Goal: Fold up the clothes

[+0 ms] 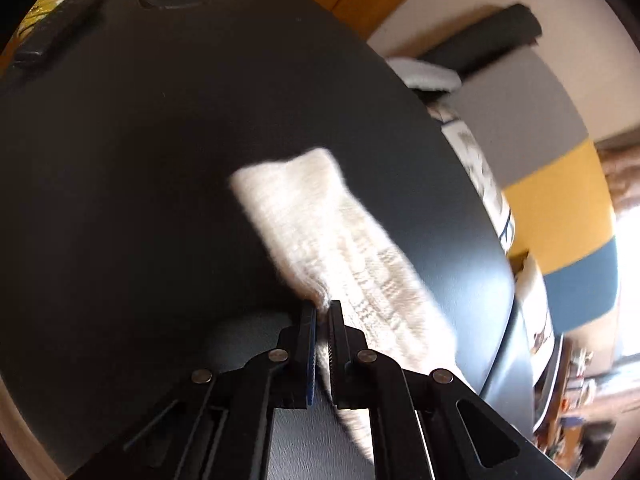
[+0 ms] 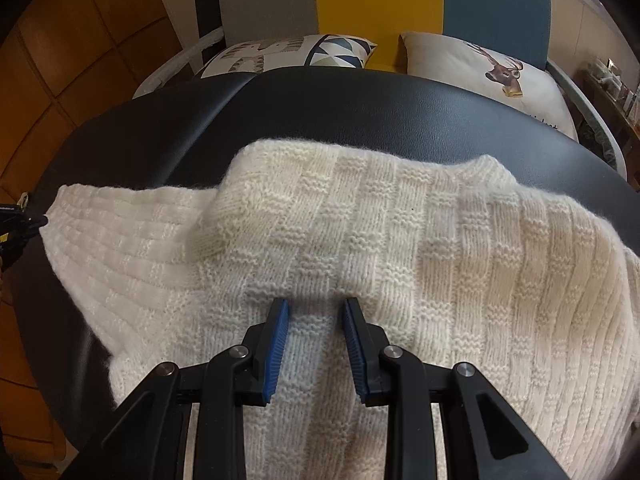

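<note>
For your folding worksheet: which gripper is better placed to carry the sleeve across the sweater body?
Left gripper: its jaws already pinch the cream knitted sweater sleeve. The right gripper is open over the body.

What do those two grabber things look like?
Both are black plastic. The left gripper and right gripper each have two fingers lined with ridged blue pads, angular linkage arms with cut-out slots, and round silver pins at the joints.
</note>
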Tool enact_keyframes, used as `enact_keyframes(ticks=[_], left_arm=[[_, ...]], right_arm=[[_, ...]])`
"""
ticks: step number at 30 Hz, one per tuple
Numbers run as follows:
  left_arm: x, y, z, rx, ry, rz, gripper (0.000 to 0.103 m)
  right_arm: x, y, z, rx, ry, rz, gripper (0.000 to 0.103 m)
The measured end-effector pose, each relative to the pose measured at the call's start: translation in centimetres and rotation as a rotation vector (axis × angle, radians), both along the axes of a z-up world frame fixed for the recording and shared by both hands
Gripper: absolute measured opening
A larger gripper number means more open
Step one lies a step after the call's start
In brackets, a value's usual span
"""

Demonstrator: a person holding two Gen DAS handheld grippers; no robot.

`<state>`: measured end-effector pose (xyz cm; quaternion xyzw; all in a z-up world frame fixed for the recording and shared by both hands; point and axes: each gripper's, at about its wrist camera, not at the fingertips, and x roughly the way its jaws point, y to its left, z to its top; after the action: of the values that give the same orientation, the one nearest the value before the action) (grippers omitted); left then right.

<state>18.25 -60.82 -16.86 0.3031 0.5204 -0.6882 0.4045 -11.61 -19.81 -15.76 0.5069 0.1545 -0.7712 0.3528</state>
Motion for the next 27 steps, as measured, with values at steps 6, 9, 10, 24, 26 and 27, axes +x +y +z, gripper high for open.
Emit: enact_keyframes(ticks=[6,9,10,24,26,27], left_arm=[[1.4,-1.2,0.9,-0.059,-0.013,0.070,0.005],[2.0,-1.6,0.1,-0.045,-0.024,0.092,0.005],[2.1,-1.8,-0.4,-0.031,-0.031,0.092,0.005],[5.7,-2.7,2.0,0.051,0.013,0.045,0.013],[5.4,-0.5,3.4,0.002,0.025,-0.059,0.013],[5.0,0.9,4.1,-0.023,0.034,-0.131,0.013]], right_arm=[[-2.7,-3.8,0.2,0.033,0.022,-0.014,0.028],[-3.5,-5.6,0.0,0.036,0.029,-0.035,0.028],[-3.7,-6.2,-0.1,0.037,0.030,-0.042,0.028],[0.3,5.4,7.5,-0.199,-0.063,-0.006,0.030],[1.5,10.3,8.0,-0.199,-0.067,-0.042,0.030],[2.0,13.0,8.0,-0.200,-0.078,-0.069,0.030]])
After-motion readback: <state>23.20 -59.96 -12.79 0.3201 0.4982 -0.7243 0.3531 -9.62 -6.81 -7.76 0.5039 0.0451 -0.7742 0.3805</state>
